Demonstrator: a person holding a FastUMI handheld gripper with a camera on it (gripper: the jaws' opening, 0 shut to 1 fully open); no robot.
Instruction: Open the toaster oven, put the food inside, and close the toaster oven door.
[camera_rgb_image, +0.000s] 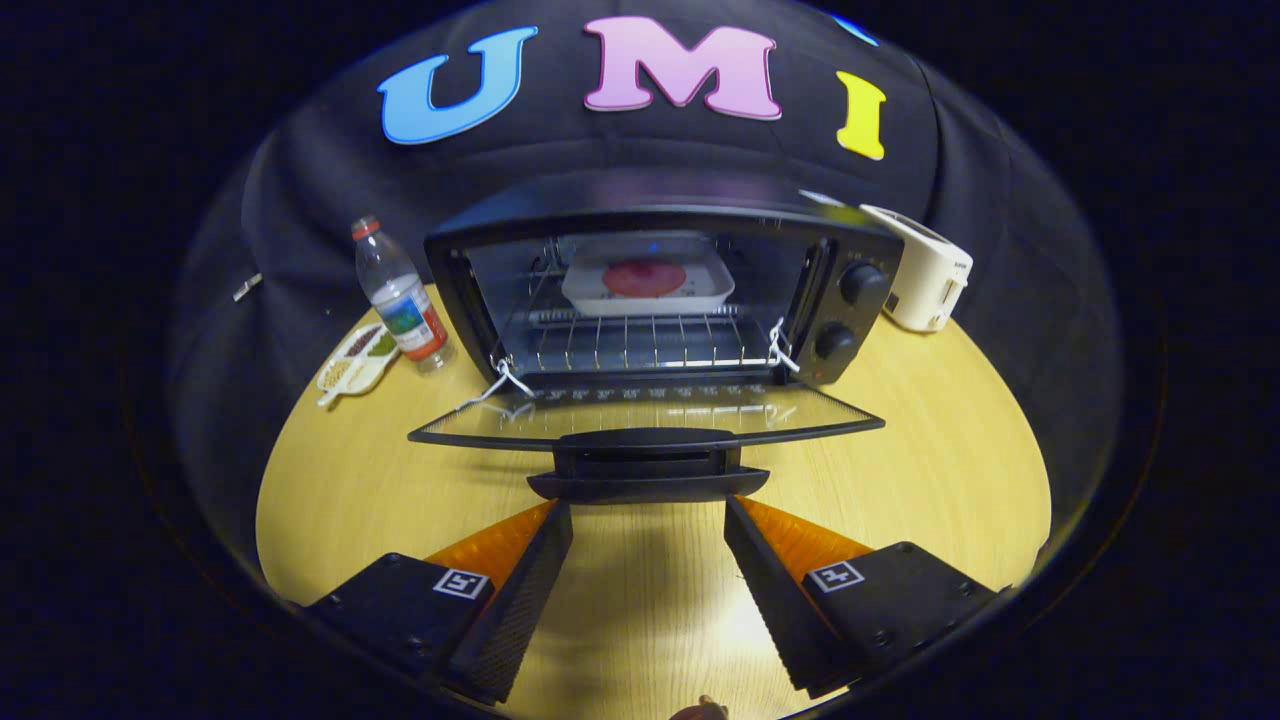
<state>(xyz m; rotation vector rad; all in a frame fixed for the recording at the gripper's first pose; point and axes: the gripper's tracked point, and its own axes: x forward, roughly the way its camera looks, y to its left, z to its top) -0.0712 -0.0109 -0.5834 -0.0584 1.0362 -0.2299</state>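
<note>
The gripper (648, 505) is held wide open and empty, its fingertips just short of the handle (648, 468) on the lowered door (640, 415) of the toaster oven (650, 290). Inside the oven, a white tray (648, 283) of red food (644, 277) is seen on the rack (640, 340). A bottle (400, 298) is stood left of the oven, a white appliance (925, 280) right.
</note>
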